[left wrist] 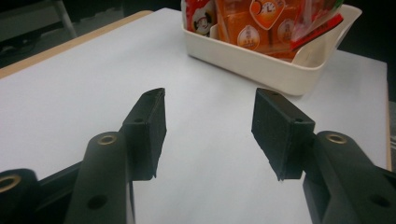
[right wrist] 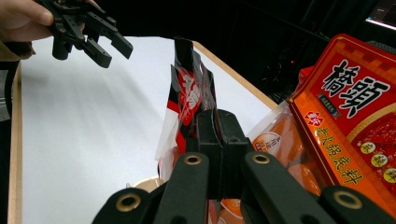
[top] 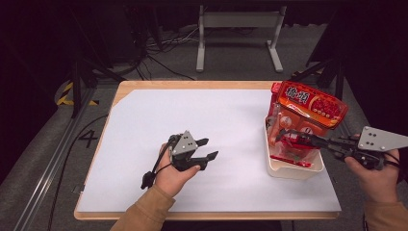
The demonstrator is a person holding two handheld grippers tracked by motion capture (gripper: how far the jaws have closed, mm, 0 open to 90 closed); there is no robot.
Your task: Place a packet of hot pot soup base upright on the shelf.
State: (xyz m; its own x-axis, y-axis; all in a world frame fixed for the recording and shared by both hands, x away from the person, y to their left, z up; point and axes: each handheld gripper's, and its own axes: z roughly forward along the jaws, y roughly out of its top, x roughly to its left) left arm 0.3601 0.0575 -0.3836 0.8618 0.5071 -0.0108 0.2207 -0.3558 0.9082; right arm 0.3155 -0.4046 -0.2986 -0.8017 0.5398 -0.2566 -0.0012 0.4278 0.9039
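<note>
A cream bin [top: 294, 172] [left wrist: 261, 66] at the table's right side holds several orange snack packets [top: 302, 126] [left wrist: 252, 29]. A large red-orange pack [top: 310, 103] [right wrist: 355, 107] with printed characters leans on top of them. My right gripper [top: 285, 136] [right wrist: 217, 123] reaches in from the right and is shut on the edge of a red and black packet [top: 294, 142] [right wrist: 189, 91], which stands upright over the bin. My left gripper [top: 211, 147] [left wrist: 210, 126] [right wrist: 114, 51] hovers over the middle of the white sheet, open, with nothing between its jaws.
A white sheet [top: 192, 120] covers the wooden table [top: 192, 84]. Behind the far edge stands a grey metal frame [top: 238, 21] with cables on the floor. A rail [top: 53, 159] runs along the left side. The bin sits near the right edge.
</note>
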